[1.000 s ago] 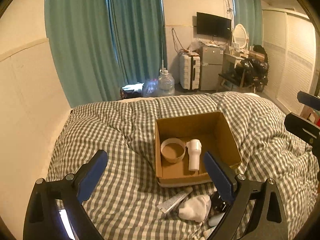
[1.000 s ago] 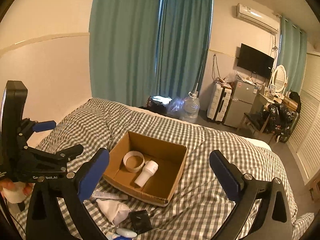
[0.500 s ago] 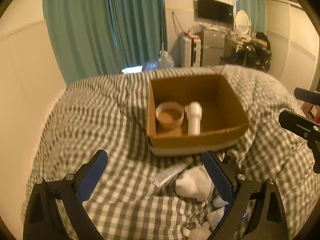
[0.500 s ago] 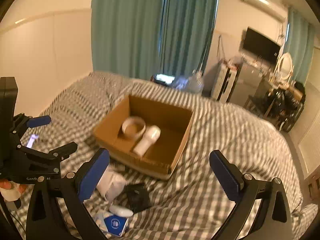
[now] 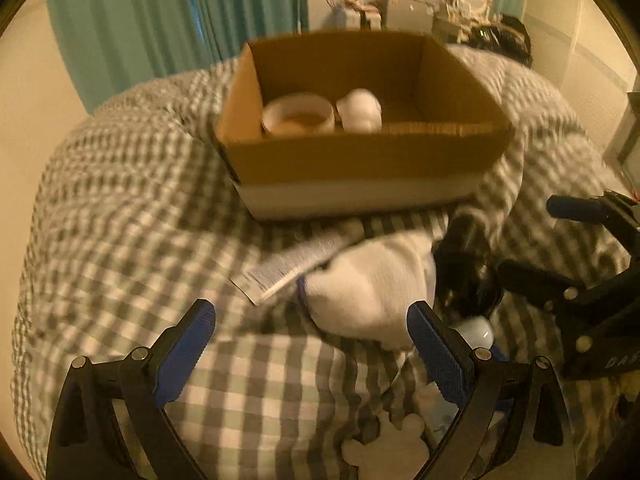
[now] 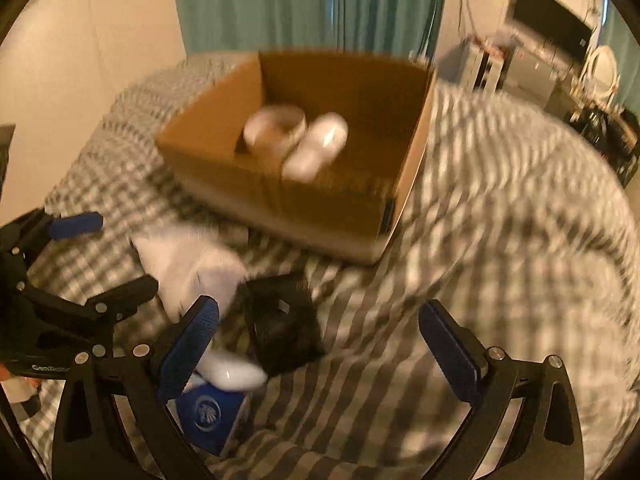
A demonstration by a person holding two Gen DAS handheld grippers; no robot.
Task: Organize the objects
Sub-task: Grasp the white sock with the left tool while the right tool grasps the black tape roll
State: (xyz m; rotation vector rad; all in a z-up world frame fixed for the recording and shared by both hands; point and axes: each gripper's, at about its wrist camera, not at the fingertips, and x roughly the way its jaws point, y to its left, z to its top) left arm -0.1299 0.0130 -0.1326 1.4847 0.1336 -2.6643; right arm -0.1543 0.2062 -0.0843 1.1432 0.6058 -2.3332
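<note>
An open cardboard box [image 5: 360,160] [image 6: 224,136] lies on the checked bed cover and holds a tape roll [image 5: 298,114] [image 6: 276,124] and a white bottle [image 5: 360,110] [image 6: 320,146]. In front of it lie a tube [image 5: 292,266], a white sock [image 5: 372,292] [image 6: 192,264], a black pouch [image 5: 466,276] [image 6: 282,324], a white oval thing [image 6: 232,372] and a blue packet [image 6: 210,412]. My left gripper [image 5: 312,356] is open and empty just before the sock. My right gripper [image 6: 320,356] is open and empty above the black pouch.
The bed meets a cream wall [image 5: 24,92] on the left. Teal curtains [image 6: 312,4] hang behind the bed. A TV [image 6: 548,28], a suitcase and a cluttered desk [image 5: 472,28] stand far back. A white flat shape [image 5: 380,444] lies near my left gripper.
Both grippers have dropped and moved forward toward the loose things in front of the box. The box and things now look much larger. Both stay open.
</note>
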